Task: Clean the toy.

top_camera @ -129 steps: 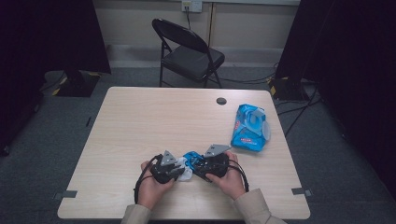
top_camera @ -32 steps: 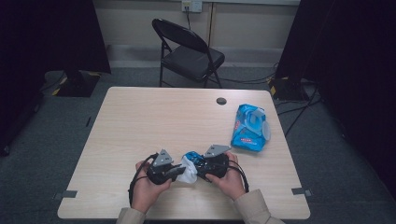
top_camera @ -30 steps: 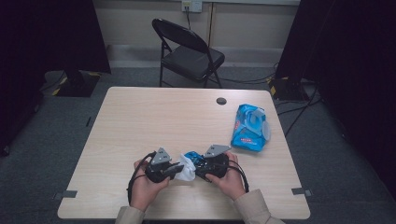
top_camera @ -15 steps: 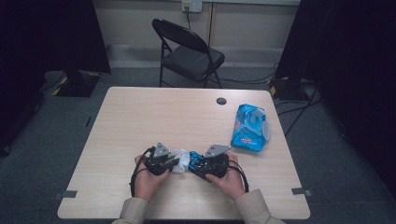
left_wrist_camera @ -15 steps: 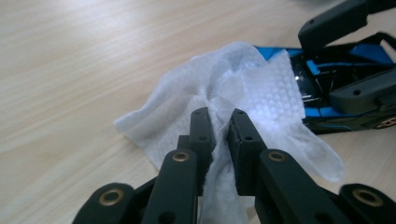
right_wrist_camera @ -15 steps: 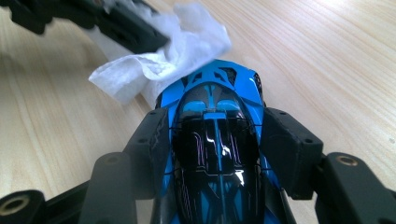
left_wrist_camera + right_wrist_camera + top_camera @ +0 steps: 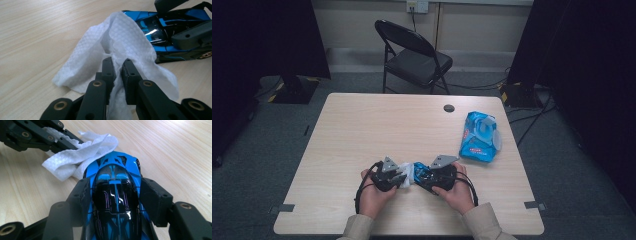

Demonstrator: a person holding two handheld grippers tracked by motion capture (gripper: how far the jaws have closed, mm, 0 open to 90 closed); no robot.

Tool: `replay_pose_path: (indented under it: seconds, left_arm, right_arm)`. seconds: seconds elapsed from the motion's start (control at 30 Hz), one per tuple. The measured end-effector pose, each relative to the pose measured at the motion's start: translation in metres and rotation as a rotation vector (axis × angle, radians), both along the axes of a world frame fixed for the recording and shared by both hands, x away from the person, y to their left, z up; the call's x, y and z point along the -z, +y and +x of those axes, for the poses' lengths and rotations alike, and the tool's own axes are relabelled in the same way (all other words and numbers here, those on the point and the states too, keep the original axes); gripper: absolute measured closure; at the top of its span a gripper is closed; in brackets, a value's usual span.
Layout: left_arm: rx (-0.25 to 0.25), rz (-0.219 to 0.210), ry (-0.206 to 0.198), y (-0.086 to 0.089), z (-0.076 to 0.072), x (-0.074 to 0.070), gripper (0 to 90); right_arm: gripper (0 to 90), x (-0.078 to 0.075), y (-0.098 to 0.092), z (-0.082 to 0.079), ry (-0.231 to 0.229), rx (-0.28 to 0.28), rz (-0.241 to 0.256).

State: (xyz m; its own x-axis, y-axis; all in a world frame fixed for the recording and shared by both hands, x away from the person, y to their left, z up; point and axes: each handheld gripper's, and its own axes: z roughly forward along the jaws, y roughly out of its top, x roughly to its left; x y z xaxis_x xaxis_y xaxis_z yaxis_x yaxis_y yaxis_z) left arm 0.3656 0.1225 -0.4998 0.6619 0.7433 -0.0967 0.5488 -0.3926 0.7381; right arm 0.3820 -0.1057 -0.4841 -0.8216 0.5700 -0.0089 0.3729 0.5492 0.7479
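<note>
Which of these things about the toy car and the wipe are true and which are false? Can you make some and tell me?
1. The right gripper has the blue toy car between its jaws. True.
2. The left gripper is open and holds nothing. False: it is shut on the white wipe.
3. The wipe lies against one end of the toy car. True, as the right gripper view shows.
4. The blue pack of wipes sits on the folding chair. False: it lies on the table, to the person's right.
5. The toy car is red. False: it is blue and black.
</note>
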Motion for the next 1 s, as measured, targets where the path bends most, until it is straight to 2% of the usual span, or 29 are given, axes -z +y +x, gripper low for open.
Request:
replay_pose_path:
  seconds: [0.27,0.43,0.6,1.0]
  left_arm:
    - [0.042,-0.011,0.007,-0.007,-0.012,0.001,82.2]
    - [0.097,-0.022,0.007,-0.02,-0.02,0.001,82.2]
    - [0.13,-0.039,0.001,-0.035,-0.027,0.003,82.2]
    - [0.17,-0.036,-0.005,-0.052,-0.037,0.003,82.3]
  right_arm:
    - [43.5,0.0,0.0,0.0,0.0,0.001,0.001]
    - [43.5,0.001,0.0,0.0,-0.005,0.001,0.005]
    - [43.4,0.001,0.0,0.0,-0.007,0.001,0.008]
    - [43.4,0.001,-0.001,0.0,-0.004,0.001,0.006]
